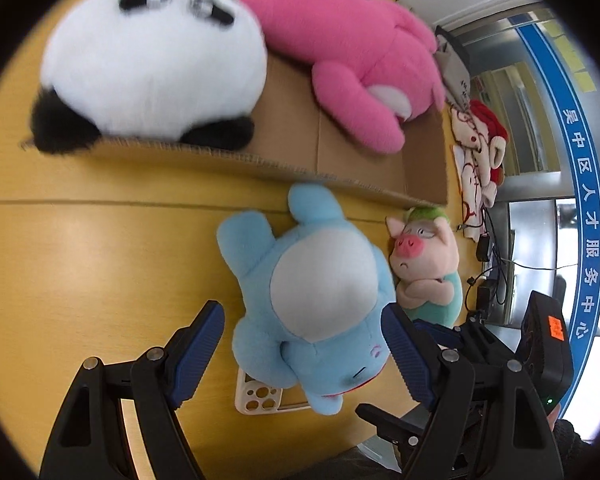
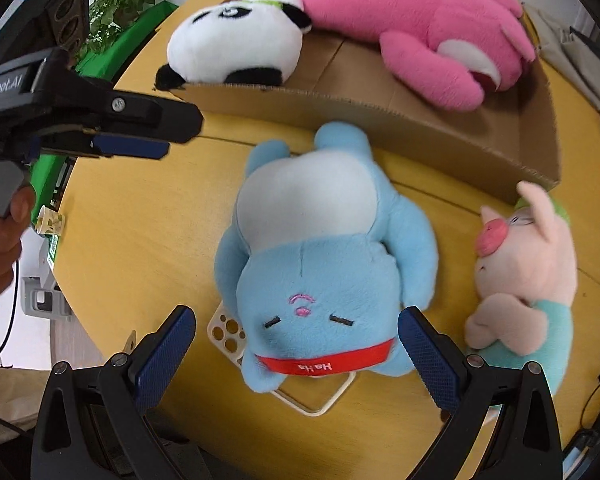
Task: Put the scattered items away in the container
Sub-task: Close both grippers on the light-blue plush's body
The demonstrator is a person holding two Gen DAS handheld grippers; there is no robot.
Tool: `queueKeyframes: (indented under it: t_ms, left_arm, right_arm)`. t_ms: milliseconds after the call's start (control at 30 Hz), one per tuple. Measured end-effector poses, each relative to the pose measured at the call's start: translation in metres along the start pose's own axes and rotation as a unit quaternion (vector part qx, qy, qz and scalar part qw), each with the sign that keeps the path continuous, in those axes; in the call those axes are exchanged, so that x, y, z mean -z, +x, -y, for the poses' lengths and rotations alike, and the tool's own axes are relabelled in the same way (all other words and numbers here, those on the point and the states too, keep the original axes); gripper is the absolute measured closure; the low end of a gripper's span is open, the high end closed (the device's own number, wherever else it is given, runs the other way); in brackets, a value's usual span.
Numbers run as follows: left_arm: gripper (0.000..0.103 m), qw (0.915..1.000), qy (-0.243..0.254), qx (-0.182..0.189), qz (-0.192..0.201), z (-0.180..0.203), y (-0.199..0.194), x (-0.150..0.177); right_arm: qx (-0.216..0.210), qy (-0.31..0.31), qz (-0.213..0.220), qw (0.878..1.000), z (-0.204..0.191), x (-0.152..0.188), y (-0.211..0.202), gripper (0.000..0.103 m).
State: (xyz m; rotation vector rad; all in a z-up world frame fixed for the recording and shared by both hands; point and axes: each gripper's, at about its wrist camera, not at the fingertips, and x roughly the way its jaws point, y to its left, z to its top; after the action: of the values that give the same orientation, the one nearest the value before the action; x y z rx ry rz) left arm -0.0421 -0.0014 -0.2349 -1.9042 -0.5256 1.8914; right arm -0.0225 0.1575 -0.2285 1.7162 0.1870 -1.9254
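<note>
with both claws, the left gripper and right gripper, gaping wide and empty around the blue plush at centre frame, they'd best squeeze its belly evenly, then lift it over the cardboard box wall above.

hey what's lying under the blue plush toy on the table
A pale phone case lies flat under the blue plush toy. Its camera-hole corner and one open frame corner stick out by the toy's head; the middle of it is covered, so I can't see whether anything else lies beneath.
</note>
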Motion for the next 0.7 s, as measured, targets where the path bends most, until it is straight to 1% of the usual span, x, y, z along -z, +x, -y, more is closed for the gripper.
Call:
queueKeyframes:
  t_ms: [100,200,267,367,467,567,700]
  left_arm:
    - [0.022,0.9997,-0.013,0.009,-0.021,-0.007,0.025,0.002]
    - [0.022,0.9983,-0.033,0.034,-0.033,-0.012,0.044,0.001]
    - [0.022,0.9973,-0.043,0.046,-0.039,-0.013,0.055,0.001]
    - [0.022,0.9961,-0.045,0.057,-0.050,-0.012,0.068,0.004]
    - [0.022,0.9951,-0.052,0.069,-0.046,-0.013,0.072,0.001]
    - [0.019,0.9945,-0.055,0.078,-0.043,-0.016,0.075,0.000]
    - [0.015,0.9931,-0.062,0.088,-0.046,-0.018,0.080,-0.001]
  right_arm:
    - [0.011,0.002,-0.010,1.000,0.003,-0.003,0.015,0.000]
    - [0.015,0.003,-0.033,0.999,0.008,-0.003,0.036,0.000]
    - [0.027,-0.007,-0.045,0.999,0.010,0.000,0.048,0.000]
    - [0.017,-0.005,-0.050,0.999,0.014,0.003,0.054,0.000]
    - [0.007,0.006,-0.055,0.998,0.021,0.004,0.058,0.000]
    - [-0.008,0.018,-0.058,0.998,0.029,0.004,0.062,0.000]
    - [-0.019,0.012,-0.061,0.998,0.032,0.006,0.068,0.000]
